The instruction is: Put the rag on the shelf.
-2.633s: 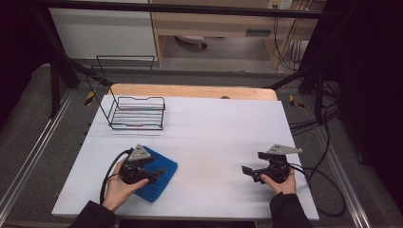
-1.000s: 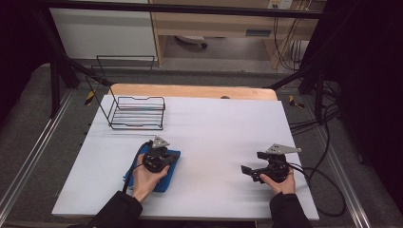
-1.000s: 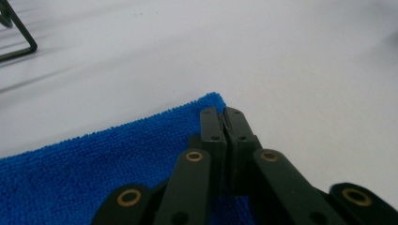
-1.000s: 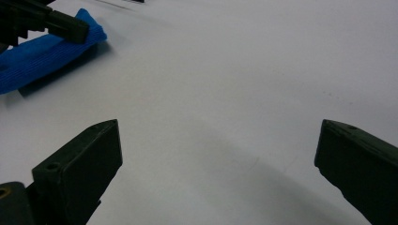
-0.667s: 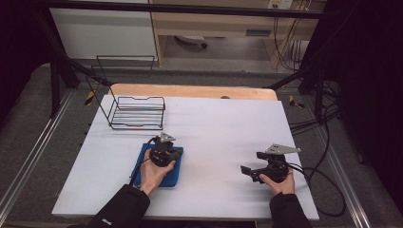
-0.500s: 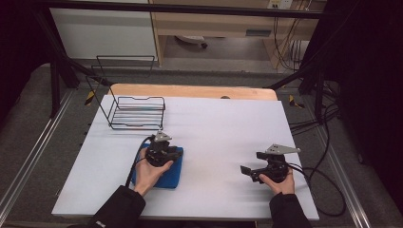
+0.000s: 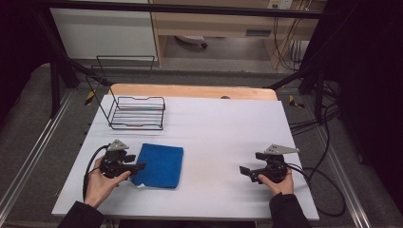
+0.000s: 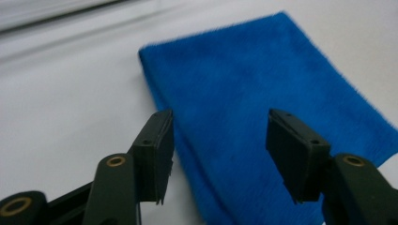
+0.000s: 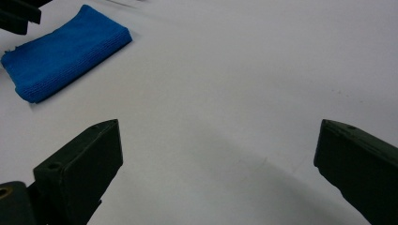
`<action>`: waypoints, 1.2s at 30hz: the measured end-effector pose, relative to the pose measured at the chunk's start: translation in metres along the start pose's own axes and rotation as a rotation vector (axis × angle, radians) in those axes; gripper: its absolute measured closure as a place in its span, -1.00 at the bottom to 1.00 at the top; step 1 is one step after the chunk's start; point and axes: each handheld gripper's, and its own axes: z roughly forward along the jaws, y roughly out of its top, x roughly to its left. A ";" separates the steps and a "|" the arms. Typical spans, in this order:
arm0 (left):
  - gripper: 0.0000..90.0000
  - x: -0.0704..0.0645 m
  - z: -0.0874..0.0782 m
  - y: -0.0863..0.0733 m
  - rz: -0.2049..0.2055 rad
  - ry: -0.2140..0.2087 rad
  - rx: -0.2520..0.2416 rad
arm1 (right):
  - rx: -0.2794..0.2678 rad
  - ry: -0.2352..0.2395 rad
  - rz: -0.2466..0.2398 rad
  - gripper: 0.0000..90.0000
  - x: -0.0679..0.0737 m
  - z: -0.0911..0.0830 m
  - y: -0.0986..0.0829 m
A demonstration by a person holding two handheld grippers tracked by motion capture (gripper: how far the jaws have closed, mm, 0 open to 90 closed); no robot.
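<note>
Step in hand, as I read it: getting a grip on the folded blue cloth [image 7: 159, 165]. Left claw [image 7: 139, 167] sits low at the cloth's near-left edge, jaws spread apart, nothing between them. In the left gripper view the cloth [image 8: 263, 122] lies just ahead of and under the left claw [image 8: 219, 154]; one jaw hangs over the cloth's left edge where it meets the white surface [image 8: 70, 103], the other over the cloth's body. Can't tell whether the jaw tips touch the fabric or hover just above it.

Right claw [image 7: 243, 171] is well apart from the cloth, off to the far side of it, resting low over bare surface [image 7: 223, 137]. Jaws released wide, empty. In the right gripper view the cloth [image 9: 65, 49] sits far ahead and to the left of the right claw [image 9: 218, 171]; stacked fold layers show along its edge.

Black wire rack [image 7: 137, 113] stands beyond the left claw, past the cloth's far edge, apart from it (possibly where the cloth goes, that's a guess).

Next move likely calls for: left claw lowers so one jaw slips under the folded edge and the other presses from on top, then pinches. Needs to catch all layers, else the fold opens on lifting. Right claw may have to come across to pin or take the opposite edge.
</note>
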 end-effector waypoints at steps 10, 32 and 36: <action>0.18 -0.001 0.004 -0.027 -0.022 -0.032 0.049 | 0.010 0.002 -0.001 -0.95 0.001 0.001 0.000; 0.67 -0.012 -0.009 -0.034 -0.031 -0.006 0.027 | 0.005 0.003 0.001 -0.95 0.003 0.002 0.001; 0.20 -0.006 -0.015 -0.026 -0.019 0.011 -0.019 | 0.004 -0.003 0.006 -0.96 0.003 0.002 0.001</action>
